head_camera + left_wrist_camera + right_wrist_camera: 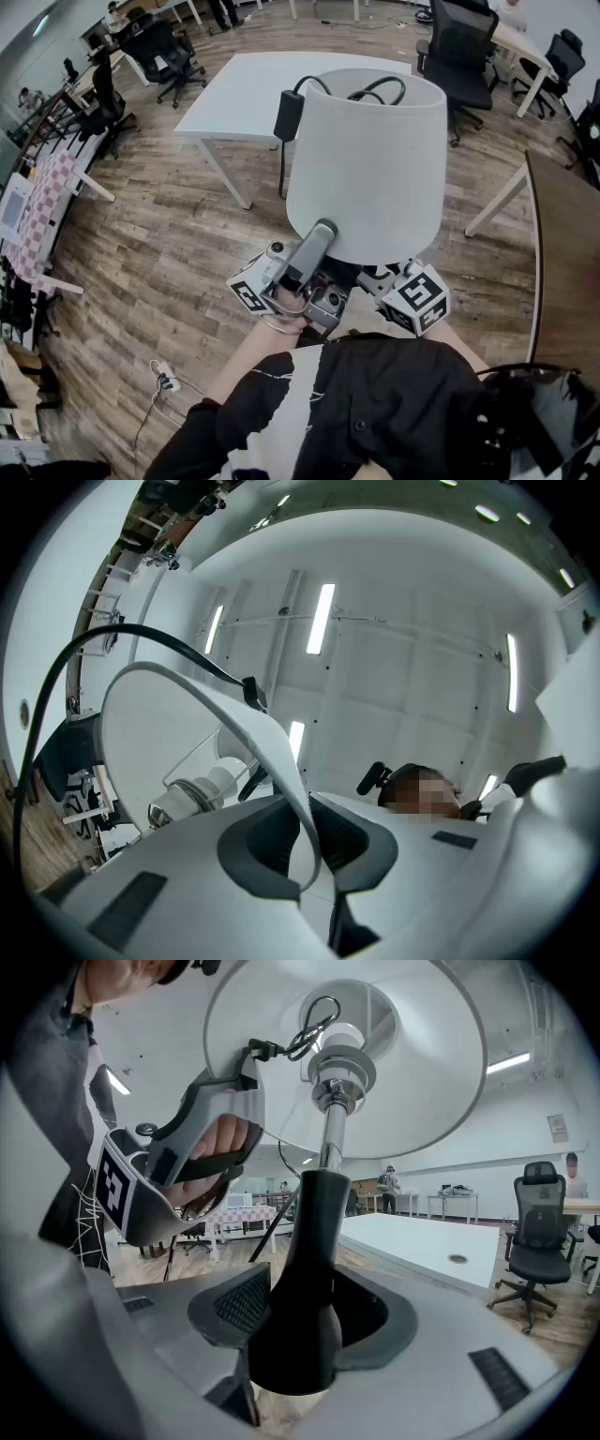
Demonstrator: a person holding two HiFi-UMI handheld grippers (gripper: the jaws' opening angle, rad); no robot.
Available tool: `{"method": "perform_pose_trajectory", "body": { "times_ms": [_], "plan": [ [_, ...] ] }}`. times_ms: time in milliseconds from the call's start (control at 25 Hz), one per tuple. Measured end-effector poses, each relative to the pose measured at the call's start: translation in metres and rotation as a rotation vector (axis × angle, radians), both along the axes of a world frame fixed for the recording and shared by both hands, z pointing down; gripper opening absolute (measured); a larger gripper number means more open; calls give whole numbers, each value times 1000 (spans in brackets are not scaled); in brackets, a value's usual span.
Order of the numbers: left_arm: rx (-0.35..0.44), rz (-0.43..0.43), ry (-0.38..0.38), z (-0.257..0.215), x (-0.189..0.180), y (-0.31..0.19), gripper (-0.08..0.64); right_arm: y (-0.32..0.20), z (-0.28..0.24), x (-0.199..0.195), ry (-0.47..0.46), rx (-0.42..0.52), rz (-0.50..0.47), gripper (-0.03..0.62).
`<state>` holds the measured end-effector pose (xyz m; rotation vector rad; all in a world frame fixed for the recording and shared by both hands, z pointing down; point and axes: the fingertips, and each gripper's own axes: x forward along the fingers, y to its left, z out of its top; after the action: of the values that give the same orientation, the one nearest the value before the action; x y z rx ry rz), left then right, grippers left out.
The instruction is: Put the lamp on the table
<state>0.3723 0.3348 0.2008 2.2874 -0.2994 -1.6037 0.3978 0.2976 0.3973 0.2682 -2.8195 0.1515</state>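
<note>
Two grips: you're carrying the lamp (370, 159) midair, short of the tabletop (244, 94). The left gripper (305, 841) is pinching the flimsy-looking shade rim (272, 752), and the right gripper (305, 1321) is clamping the rigid black stem (314, 1232). Load the stem.

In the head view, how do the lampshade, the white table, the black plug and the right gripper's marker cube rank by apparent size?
1. lampshade, though nearness to the camera enlarges it.
2. white table, partly hidden behind it.
3. right gripper's marker cube.
4. black plug.
</note>
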Motion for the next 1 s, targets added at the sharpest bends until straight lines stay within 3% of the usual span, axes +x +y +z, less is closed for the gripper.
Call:
{"method": "perform_pose_trajectory", "body": {
  "times_ms": [400,1000],
  "plan": [
    [11,-10,-2,-1,-15,-3,35,-5,-2,-15,-2,9,-9,218],
    [4,19,18,-3,-99,-34,35,-35,-1,-93,10,17,32,218]
  ]
}}
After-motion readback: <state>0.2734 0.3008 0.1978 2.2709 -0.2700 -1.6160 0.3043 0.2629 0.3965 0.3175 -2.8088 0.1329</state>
